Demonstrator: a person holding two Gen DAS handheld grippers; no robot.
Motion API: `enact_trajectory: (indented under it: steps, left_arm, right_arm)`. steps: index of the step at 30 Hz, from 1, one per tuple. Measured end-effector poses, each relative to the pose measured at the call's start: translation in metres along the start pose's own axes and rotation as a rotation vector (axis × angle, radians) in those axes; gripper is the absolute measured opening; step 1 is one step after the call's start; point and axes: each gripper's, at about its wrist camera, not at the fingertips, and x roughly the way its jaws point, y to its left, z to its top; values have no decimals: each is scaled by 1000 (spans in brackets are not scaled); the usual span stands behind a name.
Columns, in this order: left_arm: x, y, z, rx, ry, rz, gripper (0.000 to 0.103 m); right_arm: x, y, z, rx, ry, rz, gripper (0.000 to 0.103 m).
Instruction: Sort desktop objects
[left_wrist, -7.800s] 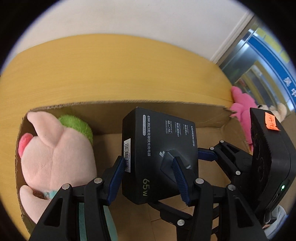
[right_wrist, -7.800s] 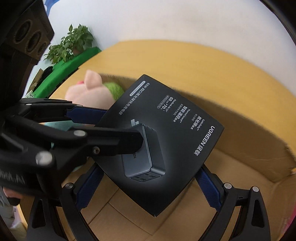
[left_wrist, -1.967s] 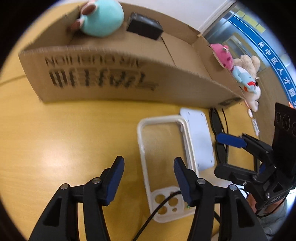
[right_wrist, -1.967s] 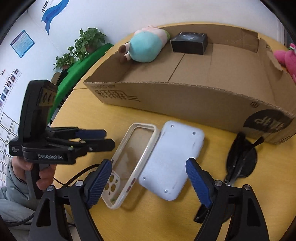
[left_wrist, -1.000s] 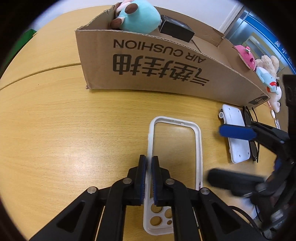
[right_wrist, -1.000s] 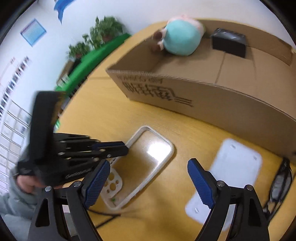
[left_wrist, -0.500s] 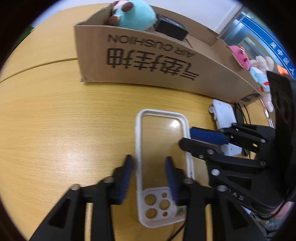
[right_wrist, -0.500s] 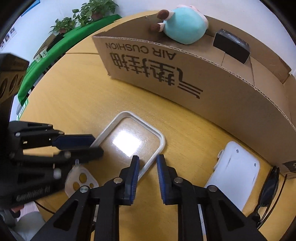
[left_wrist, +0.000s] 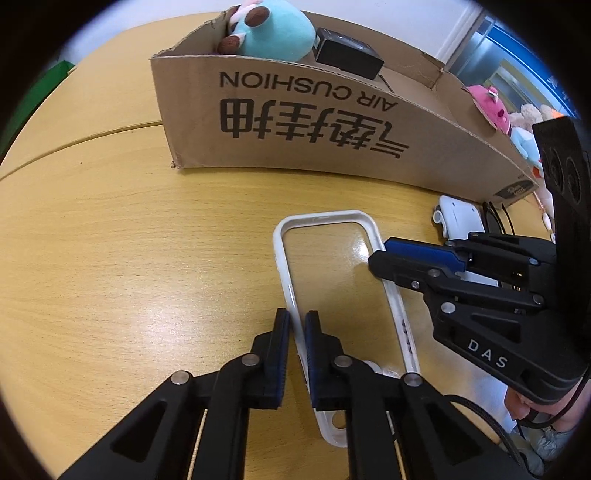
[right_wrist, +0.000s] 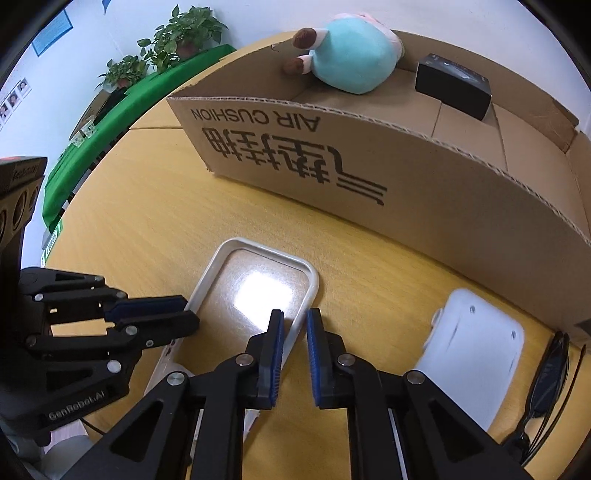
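Note:
A clear phone case (left_wrist: 332, 266) with a white rim lies flat on the wooden table, in front of the cardboard box (left_wrist: 314, 122). My left gripper (left_wrist: 297, 321) is closing, and its pads press on the case's left long rim. In the right wrist view my right gripper (right_wrist: 295, 321) is closing too, with the right rim of the case (right_wrist: 258, 288) pinched between its pads. Each gripper shows in the other's view: the right gripper (left_wrist: 377, 255) at the case's right edge, the left gripper (right_wrist: 190, 314) at its left edge.
Inside the box (right_wrist: 406, 206) lie a teal plush toy (right_wrist: 351, 55) and a black charger box (right_wrist: 452, 86). A white padded plate (right_wrist: 476, 350) and black sunglasses (right_wrist: 550, 373) lie to the right of the case. Pink plush toys (left_wrist: 487, 107) sit past the box's right end.
The left jaws opened over the case's left rim and closed on it again. The right jaws went from wide open to closed on the right rim.

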Motion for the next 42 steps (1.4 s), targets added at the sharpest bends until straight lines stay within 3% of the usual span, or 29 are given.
enact_trajectory:
  steps: [8,15,23,28,36,42]
  left_arm:
    - [-4,8,1,-35,-28,-2,6]
    - [-42,-6,21,1,-144,-27,6]
    - [-110,-51,80,158,-358,-53,6]
    - [-132,-85,122,241,-454,-72,6]
    - [-138,-124,200,276,-487,-151,5]
    - [-135,-141,247,275,-508,-163,5]
  right_arm:
    - [14,8,6,41,-18,58,10]
    - [-29,1,16,61,-144,79,9]
    - [-115,-21,48,60,-367,19,9]
    - [-165,-45,76,37,-478,-61,9]
    - [-216,-93,116,52,-561,-157,10]
    - [-239,-118,152,35,-597,-209,10]
